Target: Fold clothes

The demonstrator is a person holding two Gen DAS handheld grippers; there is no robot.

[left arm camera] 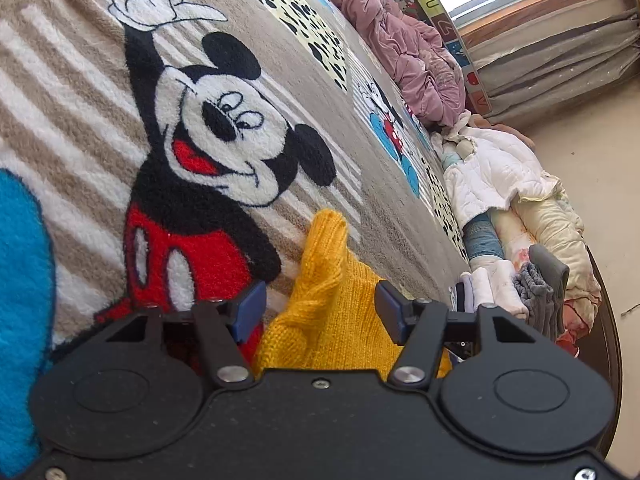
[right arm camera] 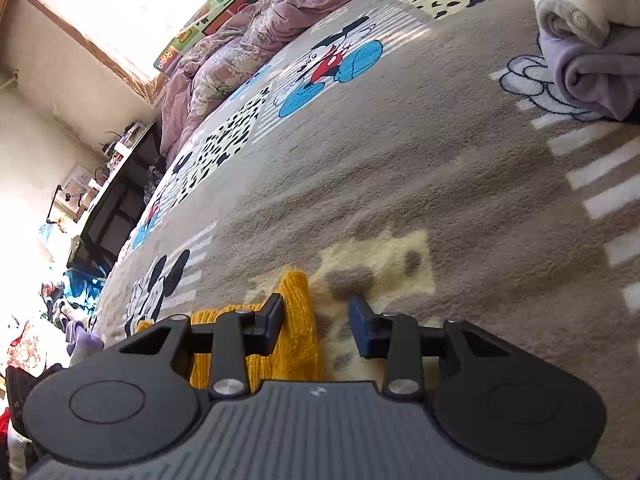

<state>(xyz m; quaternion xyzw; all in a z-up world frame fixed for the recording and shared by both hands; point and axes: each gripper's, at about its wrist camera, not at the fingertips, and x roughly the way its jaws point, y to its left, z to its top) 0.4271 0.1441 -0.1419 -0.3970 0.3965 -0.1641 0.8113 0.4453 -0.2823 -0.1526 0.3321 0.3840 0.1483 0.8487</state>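
A yellow knit sweater (left arm camera: 332, 312) lies bunched on the cartoon-mouse blanket (left arm camera: 80, 128). In the left wrist view its fabric fills the space between the blue pads (left arm camera: 250, 314) of my left gripper (left arm camera: 320, 308) and peaks past the fingertips; the jaws look shut on it. In the right wrist view a strip of the yellow sweater (right arm camera: 298, 320) rests against the left finger (right arm camera: 272, 318) of my right gripper (right arm camera: 316, 320). Bare blanket (right arm camera: 440, 184) shows between that strip and the right pad, so these jaws stand open.
Folded and rolled clothes (left arm camera: 500, 280) and a white quilted jacket (left arm camera: 492, 172) lie along the bed's edge. A mauve duvet (left arm camera: 404, 40) is heaped by the window. A lilac rolled garment (right arm camera: 592, 72) sits at the upper right. A dark desk (right arm camera: 120, 184) stands beside the bed.
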